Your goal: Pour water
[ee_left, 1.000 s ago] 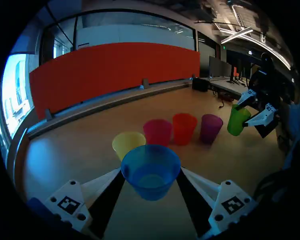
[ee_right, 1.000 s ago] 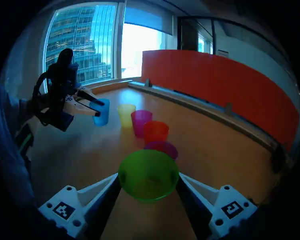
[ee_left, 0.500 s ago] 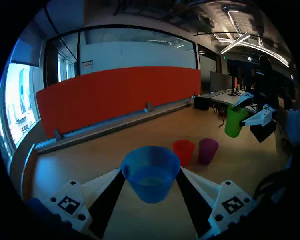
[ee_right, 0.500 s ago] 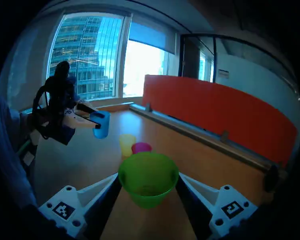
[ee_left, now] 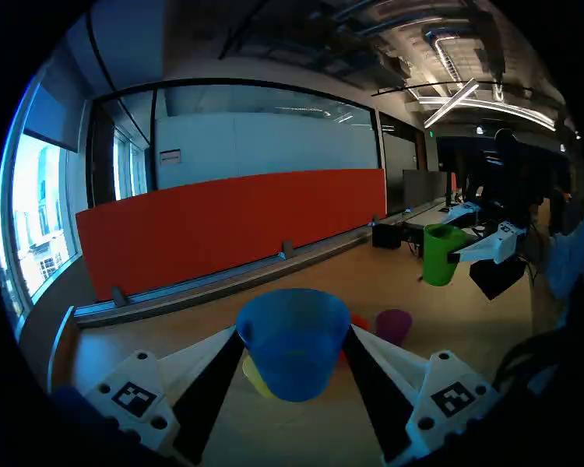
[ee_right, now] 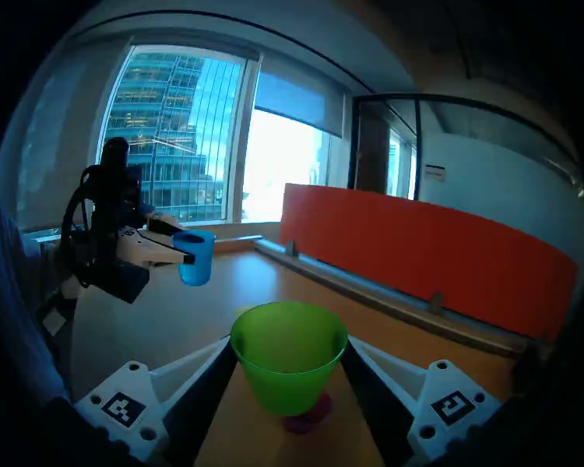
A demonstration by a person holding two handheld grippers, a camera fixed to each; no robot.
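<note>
In the left gripper view my left gripper is shut on a blue cup, held upright above the table. Farther off at the right, the right gripper holds a green cup. In the right gripper view my right gripper is shut on the green cup, upright and lifted. At the left of that view the left gripper carries the blue cup. Below the blue cup in the left gripper view peek a yellow cup, a red cup and a purple cup.
A wooden table lies under both cups. An orange partition runs along its far edge. Part of a pink cup shows under the green cup. Windows stand behind the left gripper, and a sleeve is at the far left.
Both grippers have risen with their cups, so the row of cups on the table has dropped low and is mostly hidden behind the held cups.
</note>
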